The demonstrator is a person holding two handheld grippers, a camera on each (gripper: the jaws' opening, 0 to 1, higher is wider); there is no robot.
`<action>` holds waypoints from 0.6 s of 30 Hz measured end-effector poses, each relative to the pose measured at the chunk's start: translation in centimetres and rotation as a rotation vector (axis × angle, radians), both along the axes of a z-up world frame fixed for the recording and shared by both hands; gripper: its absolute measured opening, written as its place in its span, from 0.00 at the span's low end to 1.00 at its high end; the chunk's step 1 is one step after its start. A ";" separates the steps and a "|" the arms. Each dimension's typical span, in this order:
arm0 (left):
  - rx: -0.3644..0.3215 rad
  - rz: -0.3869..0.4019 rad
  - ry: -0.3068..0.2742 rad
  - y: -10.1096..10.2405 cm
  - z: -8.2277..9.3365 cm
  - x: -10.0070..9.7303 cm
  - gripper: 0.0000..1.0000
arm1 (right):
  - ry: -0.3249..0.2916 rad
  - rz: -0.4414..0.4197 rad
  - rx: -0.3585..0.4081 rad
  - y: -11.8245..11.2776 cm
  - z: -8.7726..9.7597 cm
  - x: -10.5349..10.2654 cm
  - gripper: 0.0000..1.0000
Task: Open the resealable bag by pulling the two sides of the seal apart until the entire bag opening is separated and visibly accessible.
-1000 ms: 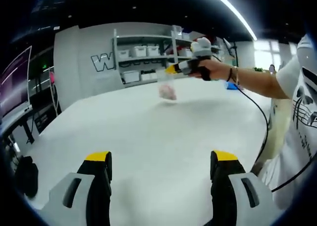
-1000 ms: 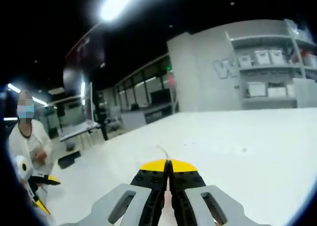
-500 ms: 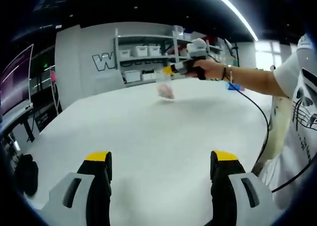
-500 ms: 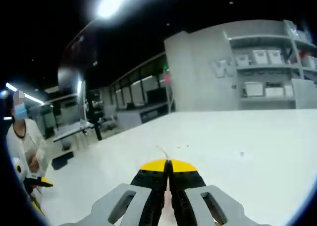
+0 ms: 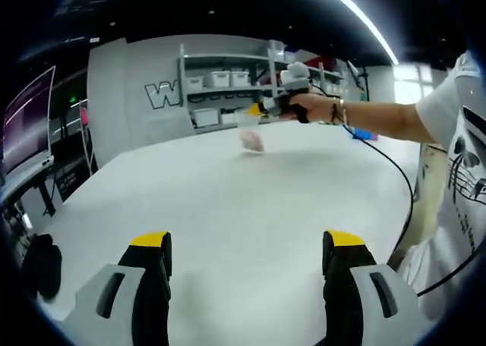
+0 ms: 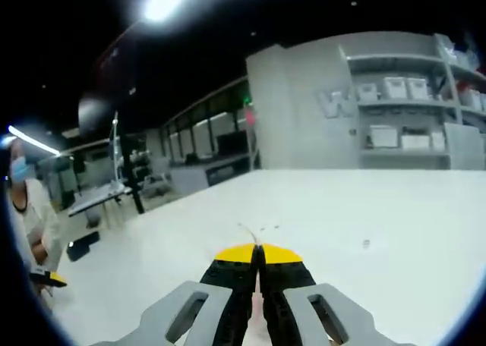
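Left gripper view: the left gripper (image 5: 248, 259) is wide open over the white table (image 5: 228, 202). Far off, the right gripper (image 5: 267, 105) pinches a clear resealable bag (image 5: 250, 130) in the air.

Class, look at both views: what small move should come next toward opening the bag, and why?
Probably bring the left claw up to the resealable bag. It stands open with nothing between its jaws, low over the white table, while the right claw is shut on the bag's top edge and holds it hanging above the table.
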State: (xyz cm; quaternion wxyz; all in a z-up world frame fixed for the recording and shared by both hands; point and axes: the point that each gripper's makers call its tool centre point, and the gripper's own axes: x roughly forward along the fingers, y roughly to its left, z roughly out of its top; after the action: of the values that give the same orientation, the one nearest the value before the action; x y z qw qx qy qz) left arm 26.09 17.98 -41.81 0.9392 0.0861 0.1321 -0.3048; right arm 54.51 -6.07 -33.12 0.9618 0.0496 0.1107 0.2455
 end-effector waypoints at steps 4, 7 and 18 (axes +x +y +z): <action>0.003 -0.010 0.002 -0.3 0.0 0.0 0.81 | 0.002 -0.012 -0.011 -0.1 -0.2 0.9 0.00; 0.005 -0.010 0.002 -0.2 0.0 0.0 0.81 | 0.003 -0.021 -0.017 -0.3 -0.2 1.8 0.00; 0.005 -0.005 0.011 -0.1 -0.3 0.5 0.81 | 0.000 -0.055 -0.030 -1.0 -0.1 4.1 0.00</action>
State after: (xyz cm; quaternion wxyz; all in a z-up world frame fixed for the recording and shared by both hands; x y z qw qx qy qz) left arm 26.56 17.93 -42.10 0.9375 0.0873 0.1378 -0.3075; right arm 58.64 -7.11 -33.25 0.9688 0.0382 0.1131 0.2174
